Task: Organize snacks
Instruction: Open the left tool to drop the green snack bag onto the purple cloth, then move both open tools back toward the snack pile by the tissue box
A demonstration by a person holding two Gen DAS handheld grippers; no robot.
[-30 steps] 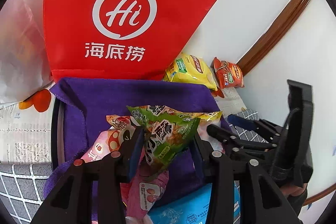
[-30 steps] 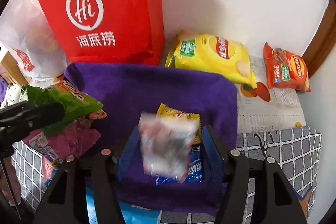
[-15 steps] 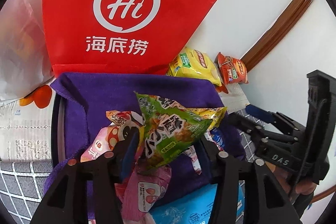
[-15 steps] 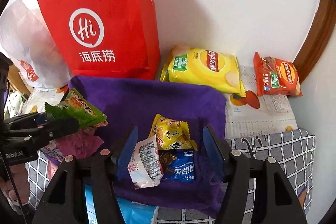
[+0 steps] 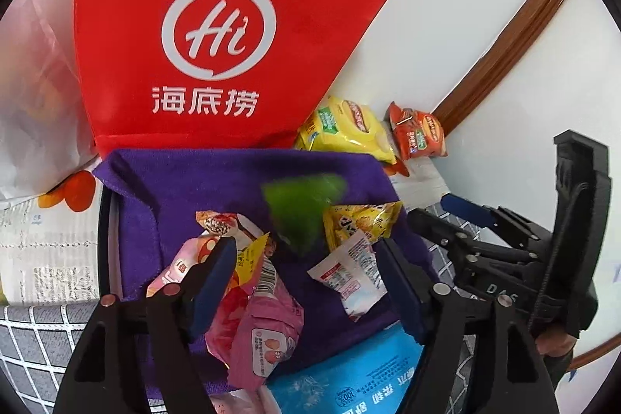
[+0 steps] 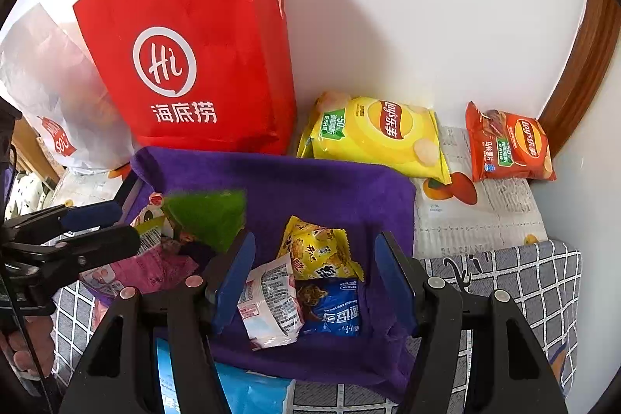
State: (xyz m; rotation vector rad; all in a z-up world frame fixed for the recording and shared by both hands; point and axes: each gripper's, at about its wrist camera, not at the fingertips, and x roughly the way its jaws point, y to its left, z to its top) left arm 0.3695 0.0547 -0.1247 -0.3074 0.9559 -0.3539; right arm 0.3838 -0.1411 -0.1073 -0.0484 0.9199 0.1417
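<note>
A purple cloth-lined basket (image 5: pixel 202 177) (image 6: pixel 310 181) holds several snack packets. A green packet (image 5: pixel 302 208) (image 6: pixel 205 212) is blurred in mid-fall over the basket. My left gripper (image 5: pixel 306 274) is open and empty above pink packets (image 5: pixel 264 332). My right gripper (image 6: pixel 314 274) is open and empty above a white packet (image 6: pixel 271 301), a yellow packet (image 6: pixel 314 251) and a blue packet (image 6: pixel 333 309). The white packet (image 5: pixel 349 278) and yellow packet (image 5: pixel 357 220) also show in the left wrist view.
A red paper bag (image 6: pixel 202 57) stands against the wall behind the basket. A yellow chip bag (image 6: pixel 380 134) and a red chip bag (image 6: pixel 508 146) lie at the back right. A white plastic bag (image 6: pixel 46 103) sits at the left. A light blue pack (image 5: pixel 349 375) lies in front.
My left gripper opened and let go of the green packet, which now falls into the basket. My right gripper dropped the white packet a second ago; it now lies in the basket.
</note>
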